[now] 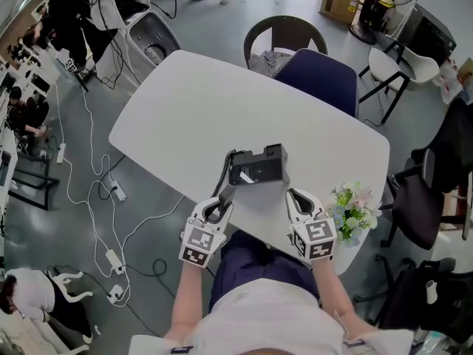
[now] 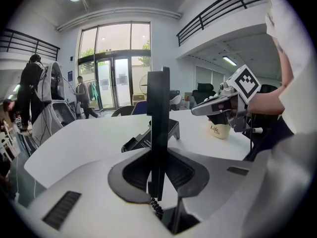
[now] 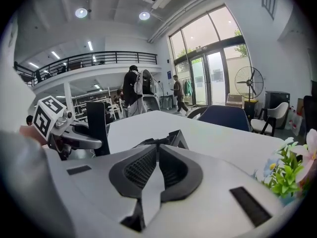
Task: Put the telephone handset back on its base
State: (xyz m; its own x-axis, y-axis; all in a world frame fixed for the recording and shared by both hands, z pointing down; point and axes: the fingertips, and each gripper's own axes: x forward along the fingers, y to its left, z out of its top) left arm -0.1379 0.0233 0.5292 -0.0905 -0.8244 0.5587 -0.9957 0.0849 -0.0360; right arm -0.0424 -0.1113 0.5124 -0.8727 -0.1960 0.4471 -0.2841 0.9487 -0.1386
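Pinching the black telephone handset [image 2: 158, 108] upright between its jaws, the left gripper [image 1: 220, 205] is hovering just beside the phone base [image 1: 257, 167] on the white table [image 1: 185, 102]. Its partner, the right gripper [image 1: 297, 200], is hanging near the base with jaws pressed together on nothing.

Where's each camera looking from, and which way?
Head view: on the person's head, facing down at table, phone base, left gripper, right gripper, forearms.
Left gripper view: rides left gripper, past its clamped handset toward right gripper.
Right gripper view: rides right gripper, over shut jaws toward left gripper.
All three share the phone base.
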